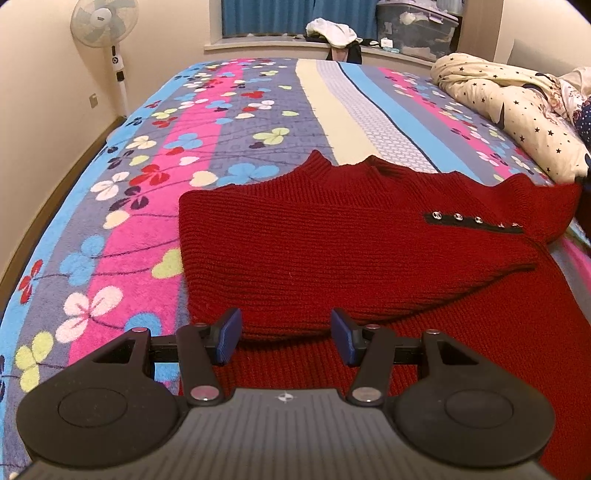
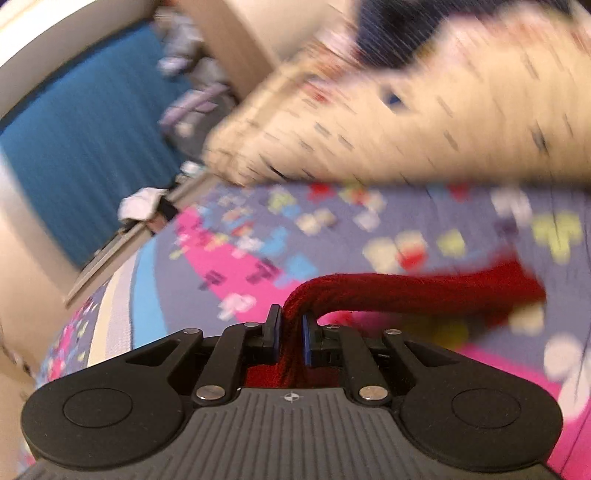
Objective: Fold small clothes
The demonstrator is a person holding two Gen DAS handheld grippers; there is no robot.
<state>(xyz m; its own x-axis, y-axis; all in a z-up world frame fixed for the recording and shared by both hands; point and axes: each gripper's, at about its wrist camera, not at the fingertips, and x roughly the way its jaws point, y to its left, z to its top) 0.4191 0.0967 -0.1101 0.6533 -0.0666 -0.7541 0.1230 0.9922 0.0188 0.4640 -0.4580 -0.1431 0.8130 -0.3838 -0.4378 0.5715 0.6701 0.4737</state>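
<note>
A dark red knitted sweater (image 1: 332,236) lies on the flowered bedspread (image 1: 147,177), collar toward the far end, with one side folded over and a black strip of small buttons (image 1: 476,221) on its right part. My left gripper (image 1: 286,338) hovers open over the sweater's near folded edge, nothing between its blue pads. In the blurred right wrist view, my right gripper (image 2: 291,338) is shut on a bunched piece of the red sweater (image 2: 406,291), which trails off to the right above the bedspread (image 2: 258,258).
A cream star-patterned duvet (image 1: 509,103) is heaped at the bed's far right; the same duvet (image 2: 406,122) fills the upper right wrist view. A standing fan (image 1: 107,33) is by the left wall. Clothes (image 1: 332,31) and a plastic storage box (image 1: 417,26) sit on the window ledge.
</note>
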